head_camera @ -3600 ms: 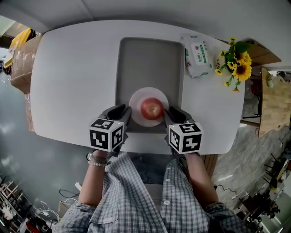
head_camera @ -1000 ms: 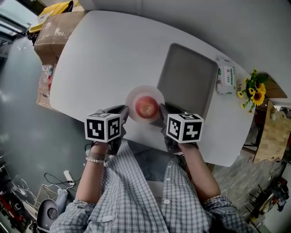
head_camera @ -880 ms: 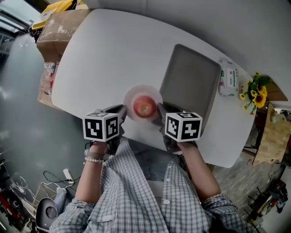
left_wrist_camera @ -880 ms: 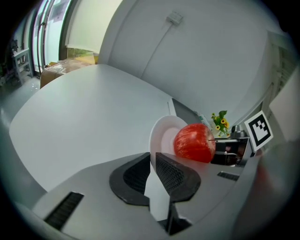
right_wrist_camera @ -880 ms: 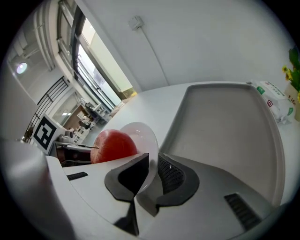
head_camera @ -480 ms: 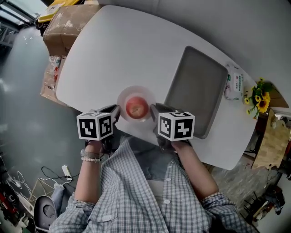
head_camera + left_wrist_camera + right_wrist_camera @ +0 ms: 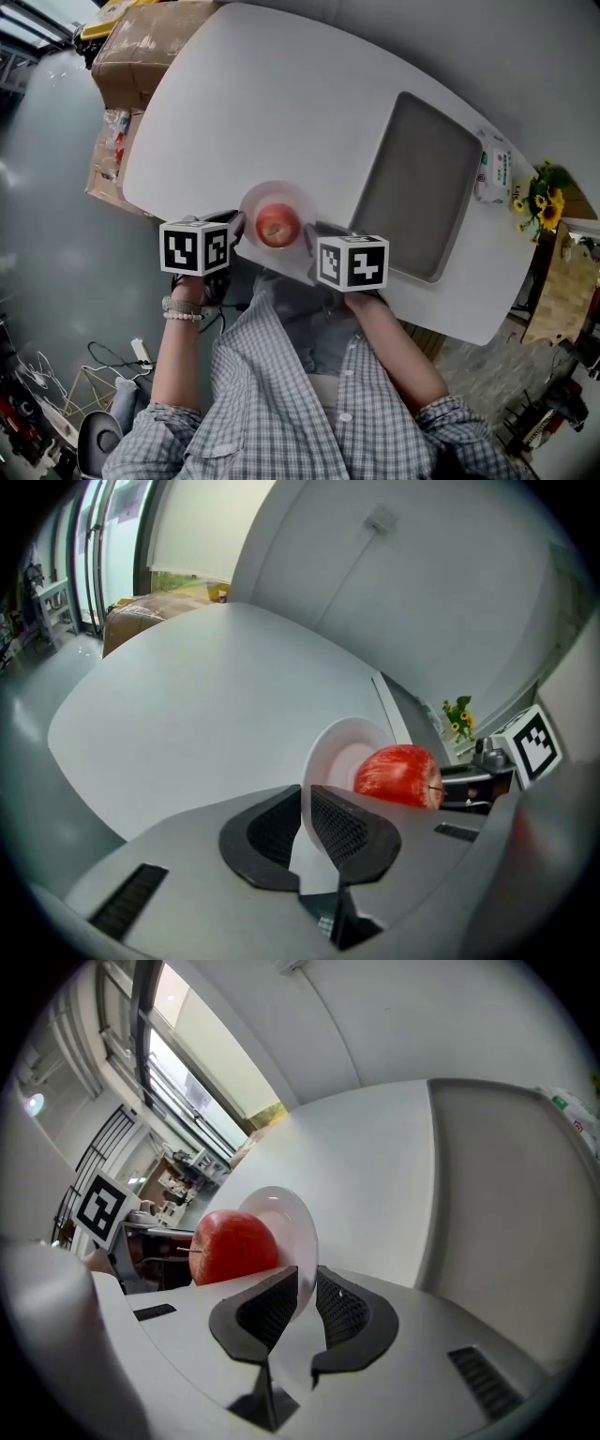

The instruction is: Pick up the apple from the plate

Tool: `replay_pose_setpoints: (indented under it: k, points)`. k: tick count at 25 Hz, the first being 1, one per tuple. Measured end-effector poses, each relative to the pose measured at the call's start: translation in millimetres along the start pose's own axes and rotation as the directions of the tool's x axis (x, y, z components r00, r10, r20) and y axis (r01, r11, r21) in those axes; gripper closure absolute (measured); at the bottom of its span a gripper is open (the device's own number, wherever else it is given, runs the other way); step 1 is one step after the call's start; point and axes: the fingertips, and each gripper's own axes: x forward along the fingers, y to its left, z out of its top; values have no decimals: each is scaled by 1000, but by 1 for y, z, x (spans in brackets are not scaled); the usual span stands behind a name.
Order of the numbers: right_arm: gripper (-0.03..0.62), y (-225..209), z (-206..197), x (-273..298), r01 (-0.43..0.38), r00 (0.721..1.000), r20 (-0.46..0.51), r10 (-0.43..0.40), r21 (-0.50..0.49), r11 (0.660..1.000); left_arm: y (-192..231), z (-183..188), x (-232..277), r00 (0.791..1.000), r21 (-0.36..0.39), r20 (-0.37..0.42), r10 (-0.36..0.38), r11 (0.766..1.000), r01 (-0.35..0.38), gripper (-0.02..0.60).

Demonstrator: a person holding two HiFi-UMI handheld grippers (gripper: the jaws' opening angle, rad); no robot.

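The broad white table (image 7: pixel 281 94) is smooth and matte, with a shallow grey rectangular tray (image 7: pixel 422 187) lying well apart to my right. At the table's near edge I hold the plate (image 7: pixel 255 199), thin, white and glossy. My left gripper (image 7: pixel 305 827) pinches one side of its rim between ribbed black pads, and my right gripper (image 7: pixel 305 1302) pinches the opposite side. I cannot tell whether the plate rests on the table. The apple (image 7: pixel 277 226), round, red and streaked, sits in the plate's middle, untouched. Picking it up is all left to do, and I judge one gripper must first let go.
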Motion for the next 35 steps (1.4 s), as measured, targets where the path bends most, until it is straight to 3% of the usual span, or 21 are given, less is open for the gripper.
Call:
replay_pose_setpoints:
  k: [11, 20, 29, 35]
  points:
    - [523, -5, -18, 13, 82, 996, 13, -83, 97, 992, 4, 4, 16, 997, 56, -40, -64, 996, 66, 541]
    - [523, -4, -19, 15, 86, 989, 119, -92, 55, 995, 6, 4, 19, 995, 90, -28, -99, 991, 101, 541]
    - [523, -4, -17, 11, 93, 971, 219, -91, 1, 996, 1, 8, 21, 992, 175, -6, -128, 976, 127, 541]
    - [522, -4, -16, 5, 101, 965, 247, -92, -21, 995, -2, 11, 10, 986, 154, 47, -161, 976, 152, 538]
